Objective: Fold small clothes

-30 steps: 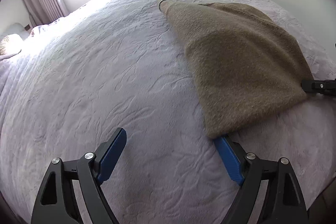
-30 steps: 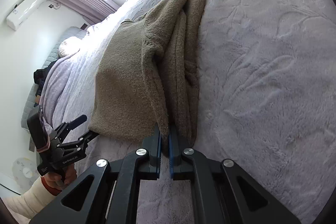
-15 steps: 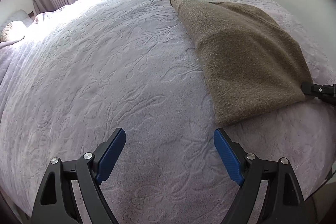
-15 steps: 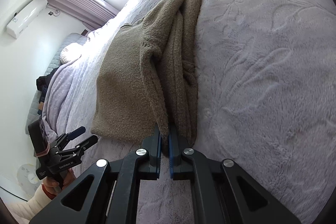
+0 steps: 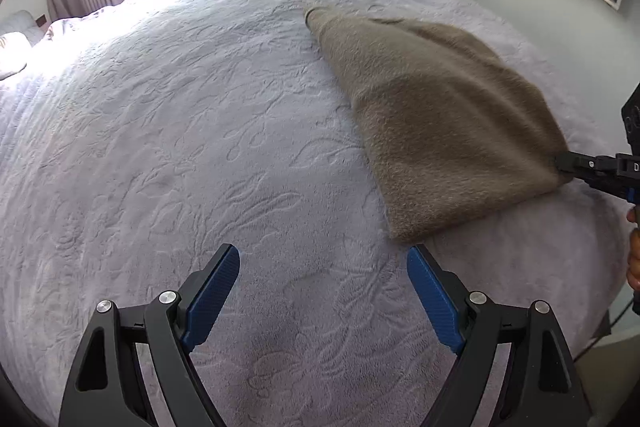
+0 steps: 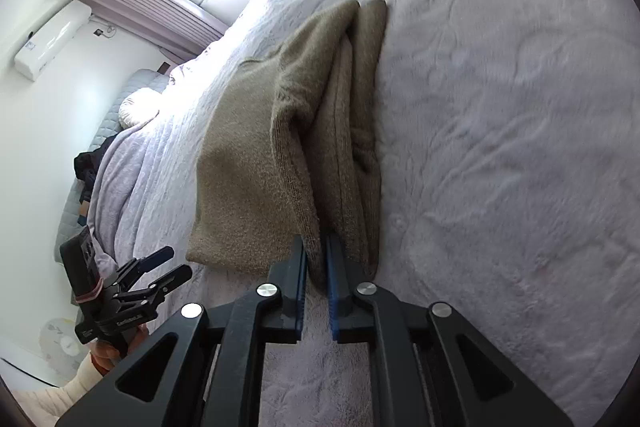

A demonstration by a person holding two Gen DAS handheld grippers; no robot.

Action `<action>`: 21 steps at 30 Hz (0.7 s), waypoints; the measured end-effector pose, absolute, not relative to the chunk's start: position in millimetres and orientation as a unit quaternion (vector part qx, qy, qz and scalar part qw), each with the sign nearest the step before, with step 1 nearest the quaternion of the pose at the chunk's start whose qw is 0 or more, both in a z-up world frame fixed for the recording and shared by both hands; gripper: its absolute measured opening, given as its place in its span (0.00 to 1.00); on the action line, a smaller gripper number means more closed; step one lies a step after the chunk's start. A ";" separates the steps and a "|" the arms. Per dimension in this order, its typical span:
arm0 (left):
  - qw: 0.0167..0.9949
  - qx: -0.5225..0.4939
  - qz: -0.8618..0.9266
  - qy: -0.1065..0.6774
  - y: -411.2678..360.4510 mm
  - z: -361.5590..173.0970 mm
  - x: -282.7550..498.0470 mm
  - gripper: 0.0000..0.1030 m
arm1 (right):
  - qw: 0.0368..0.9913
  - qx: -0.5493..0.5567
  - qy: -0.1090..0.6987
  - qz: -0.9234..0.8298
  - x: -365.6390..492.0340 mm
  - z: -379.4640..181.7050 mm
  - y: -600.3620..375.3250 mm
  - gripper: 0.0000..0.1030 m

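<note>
While my right gripper sits at the near corner of the sweater, its jaws are opening; the stacked edge of the knit is between the blue pads, and from the right wrist view a narrow gap shows beside the cloth, so I read the grip as letting go rather than biting. I cannot tell for certain whether one pad brushes the wool.

The sweater lies on the bed, folded into a long tan bundle of several layers. In the left wrist view it runs from about 12 o'clock down to 3 o'clock, its nearest corner just past my left gripper at 1 o'clock. In the right wrist view it stretches straight ahead toward 12 o'clock, with the layered edges on its right side and the smooth folded face on its left.

My left gripper is spread wide with nothing between its jaws, hovering over bare bedspread and apart from the sweater.

As I judge it, the lengthwise folds are done: the sides are stacked over the body and the bundle rests flat. What is left, I think, is to release this corner cleanly, then perhaps fold the long bundle across its middle to make it compact. The far end at 12 o'clock looks a little uneven and may want squaring.
</note>
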State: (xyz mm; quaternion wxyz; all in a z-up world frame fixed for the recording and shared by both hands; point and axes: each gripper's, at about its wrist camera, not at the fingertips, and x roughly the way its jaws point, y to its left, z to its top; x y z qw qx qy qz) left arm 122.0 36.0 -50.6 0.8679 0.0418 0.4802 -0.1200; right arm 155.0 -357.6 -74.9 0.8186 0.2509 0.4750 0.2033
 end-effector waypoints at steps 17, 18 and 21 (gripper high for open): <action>0.843 -0.112 -0.171 0.497 15.4 -64.7 220.8 0.84 | 0.821 0.301 0.459 0.157 284.5 -58.9 -380.4 0.47; 0.842 -0.113 -0.175 0.497 14.0 -67.1 221.7 0.84 | 0.818 0.306 0.462 0.155 292.9 -62.5 -379.9 0.47; 0.846 -0.107 -0.169 0.494 12.4 -72.6 221.4 0.95 | 0.815 0.317 0.455 0.170 311.0 -69.4 -375.5 0.47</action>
